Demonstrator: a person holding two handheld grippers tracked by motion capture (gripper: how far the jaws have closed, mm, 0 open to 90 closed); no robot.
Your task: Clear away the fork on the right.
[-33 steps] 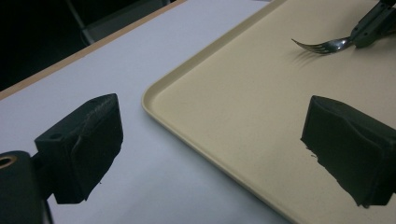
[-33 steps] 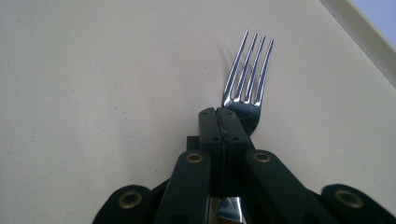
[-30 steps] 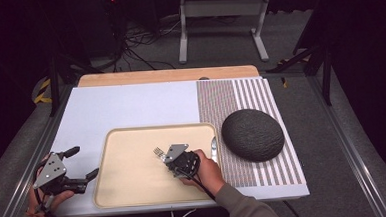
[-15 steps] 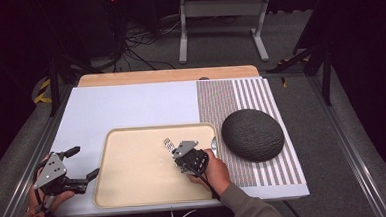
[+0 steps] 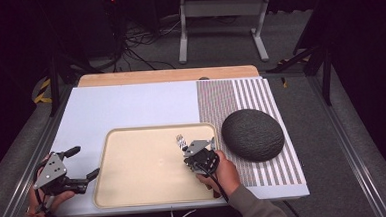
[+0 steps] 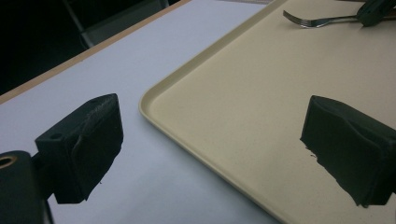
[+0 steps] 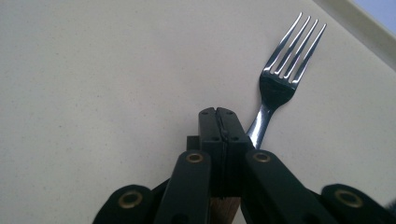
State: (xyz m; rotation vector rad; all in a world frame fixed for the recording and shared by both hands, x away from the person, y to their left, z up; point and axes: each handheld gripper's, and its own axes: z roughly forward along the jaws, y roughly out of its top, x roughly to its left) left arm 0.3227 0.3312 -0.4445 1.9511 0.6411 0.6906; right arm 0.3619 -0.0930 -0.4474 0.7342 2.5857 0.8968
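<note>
Two grippers work at the near edge of the table, each held in one of the person's hands. Nearest on the left side, the left gripper (image 5: 81, 167) rests over the pale grey mat (image 5: 130, 104) just outside the tray's left rim, its jaws standing wide apart with nothing between them; in the left gripper view one jaw hangs over the mat and the other over the tray. The right gripper (image 5: 185, 149) sits over the right part of the cream tray (image 5: 135, 191), and its jaws are pressed together on the handle of a metal fork (image 7: 280, 70). In the right gripper view the fork's neck comes out beside the closed jaws and its four tines point away toward the tray's far rim; whether the tines touch the tray floor I cannot tell. The tray itself is a shallow rectangle with rounded corners, lying on the mat close to the near edge.

Just right of the tray, a dark round cushion-like lump (image 5: 252, 134) lies on a striped panel (image 5: 240, 93) that covers the mat's right part. Beyond the mat a wooden strip (image 5: 167, 76) of the table shows along the far edge. Farther back the room is dark: grey floor, a tangle of cables (image 5: 137, 46), and a light metal stand (image 5: 221, 17).
</note>
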